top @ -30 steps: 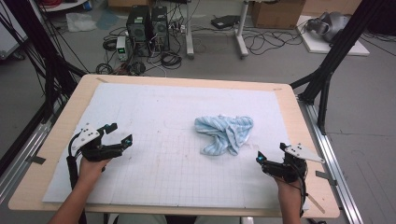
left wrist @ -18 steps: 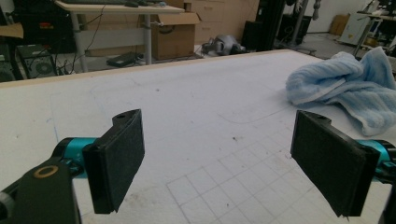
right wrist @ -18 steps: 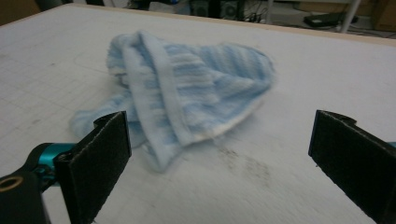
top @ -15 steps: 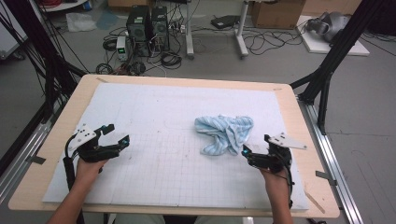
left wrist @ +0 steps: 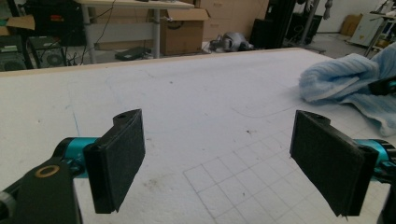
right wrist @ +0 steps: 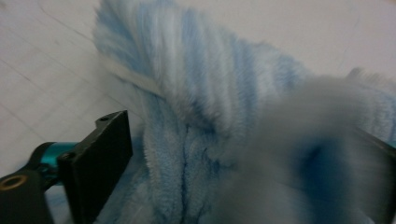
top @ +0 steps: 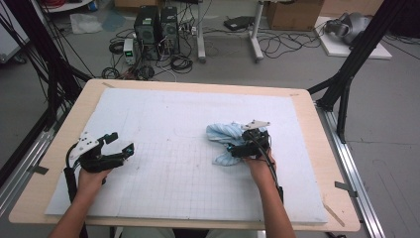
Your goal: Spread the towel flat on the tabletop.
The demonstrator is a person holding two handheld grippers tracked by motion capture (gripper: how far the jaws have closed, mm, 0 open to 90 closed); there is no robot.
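A crumpled light-blue striped towel (top: pixel 221 133) lies right of centre on the white gridded mat (top: pixel 168 114). My right gripper (top: pixel 234 148) has pushed into the towel's near right side. Its jaws have just been closing, and the fluffy towel (right wrist: pixel 201 93) bulges between them. The left pad (right wrist: pixel 100 158) stands just clear of the fabric, while blurred pile hides the right one. My left gripper (top: pixel 120 144) hovers over the mat's left part, open and with nothing in it (left wrist: pixel 219 163), and the towel (left wrist: pixel 341 81) lies far off to its right.
The mat covers most of a wooden table (top: pixel 86 96) with metal rails along both sides. Black frame posts (top: pixel 346 74) stand at the corners. Computers, cables and boxes sit on the floor beyond the far edge.
My right gripper has travelled left from the mat's right edge into the towel. The left gripper has stayed where it was.
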